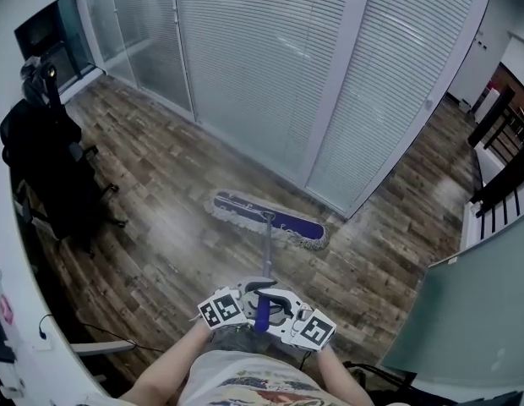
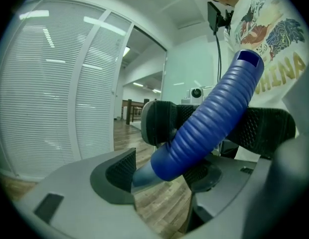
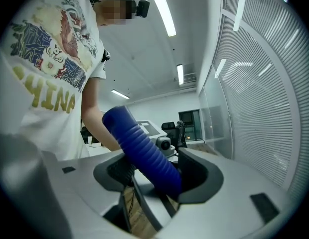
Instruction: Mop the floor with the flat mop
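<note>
Mopping seems mid-stroke: left gripper [image 1: 243, 301] and right gripper [image 1: 283, 309] both clamp the blue grip [image 1: 262, 315] at bottom centre; next, push the mop head [image 1: 270, 219], mid-frame by the blinds [image 1: 262, 66], across the floor [image 1: 177, 252].

grip [image 1: 261, 314]: was mostly hidden between left gripper [image 1: 245, 299] and right gripper [image 1: 283, 308] in head view.
pole [image 2: 142, 176]: was lost behind jaws in gripper views.
arms [image 1: 165, 370]: were cut by bottom edge.
chair [image 1: 51, 172]: was too dark for detail.
</note>
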